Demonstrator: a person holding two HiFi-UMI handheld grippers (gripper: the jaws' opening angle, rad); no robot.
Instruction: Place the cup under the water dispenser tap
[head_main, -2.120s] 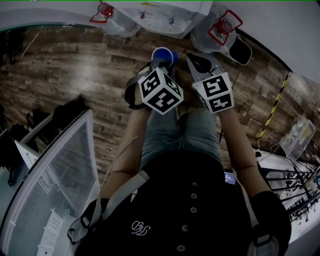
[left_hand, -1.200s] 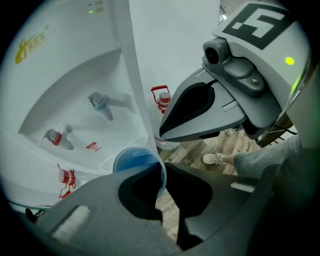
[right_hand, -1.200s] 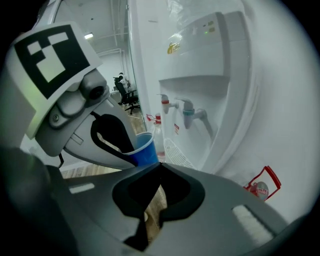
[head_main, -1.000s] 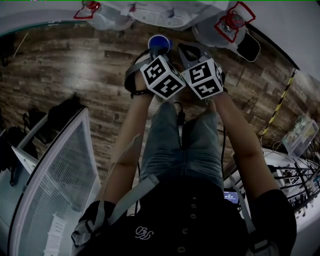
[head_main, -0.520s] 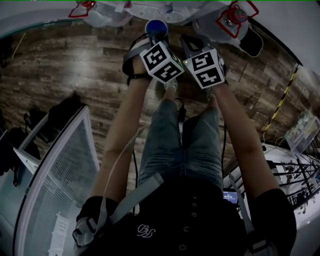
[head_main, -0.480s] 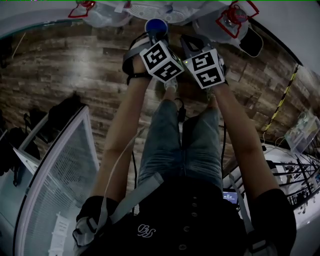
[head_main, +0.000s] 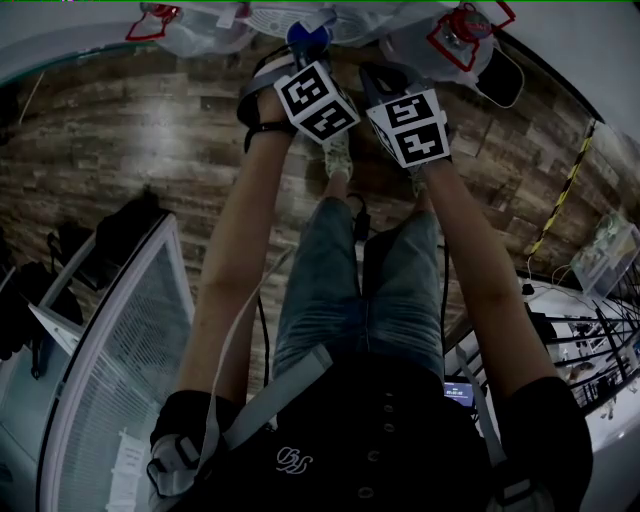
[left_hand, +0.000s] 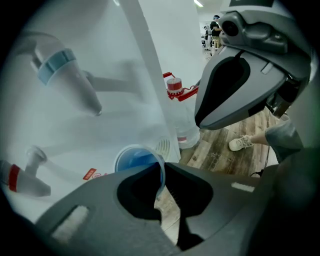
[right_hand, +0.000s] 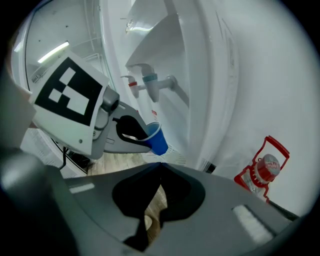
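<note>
The dispenser (head_main: 285, 18) fills the top edge of your head view and the floor (head_main: 130, 130) spreads below it. Two seconds ago more boards showed between you and the dispenser, and now your arms reach out longer towards it. A bottle (head_main: 462, 28) with a red cap stands to its right, now closer to the frame's top than before. Your left gripper (left_hand: 161, 175) has travelled up the head view from over bare floor to the dispenser's front. Its jaws pinch the cup's wall between them and have just been easing apart a little, though the cup has not dropped. Your right gripper (right_hand: 159, 166) has come along beside it, marker cubes nearly touching where earlier a gap lay between them. Its jaws are pressed together with nothing in them. The blue tap (right_hand: 150, 80) and the red tap (right_hand: 131, 83) sit side by side in the dispenser's recess. The cup (right_hand: 157, 137) hangs tilted in the left gripper, below the taps and out in front of them, above the drip grille (right_hand: 176, 148). In your head view the cup (head_main: 306, 34) was a full blue circle over the boards, and now only a sliver shows at the dispenser's edge.
</note>
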